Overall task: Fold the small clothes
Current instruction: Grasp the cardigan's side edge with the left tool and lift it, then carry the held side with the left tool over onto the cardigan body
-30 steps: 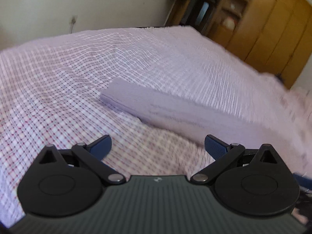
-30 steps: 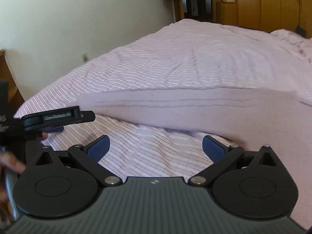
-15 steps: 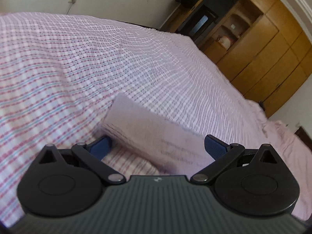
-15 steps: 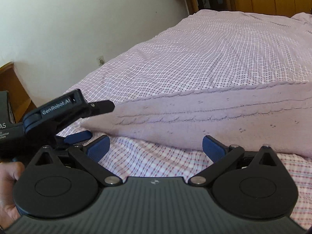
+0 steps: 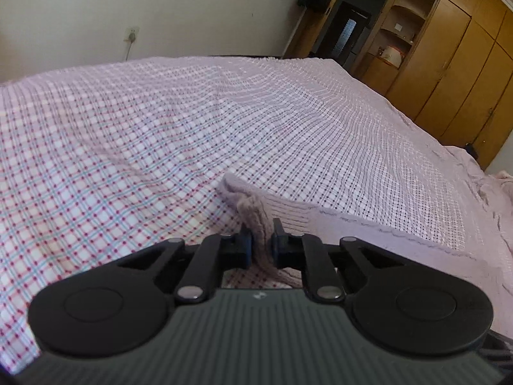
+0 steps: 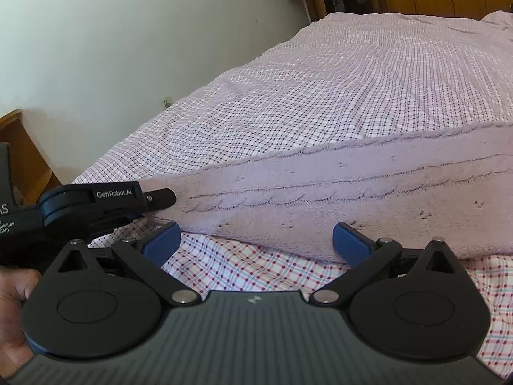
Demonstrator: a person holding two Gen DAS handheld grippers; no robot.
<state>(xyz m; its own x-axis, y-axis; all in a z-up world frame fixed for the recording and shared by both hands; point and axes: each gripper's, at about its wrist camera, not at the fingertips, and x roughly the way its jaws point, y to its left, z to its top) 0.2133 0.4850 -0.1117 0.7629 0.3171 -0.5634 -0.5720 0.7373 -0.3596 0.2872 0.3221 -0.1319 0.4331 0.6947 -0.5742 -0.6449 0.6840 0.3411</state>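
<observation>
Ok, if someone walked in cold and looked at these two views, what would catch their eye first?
Probably the left gripper, shut on a bunched corner of the lilac knitted garment, which stretches in a long folded band across the checked bedsheet. Next, the right gripper, jaws wide open, hovering just short of the garment's near edge. Behind the bed stands a wooden wardrobe.

The lilac knitted garment (image 6: 352, 192) runs off the right edge of the right wrist view. A hand (image 6: 12, 308) is cut by the left edge. Shelf items in the far wooden wardrobe (image 5: 449, 64) are too small to identify.
</observation>
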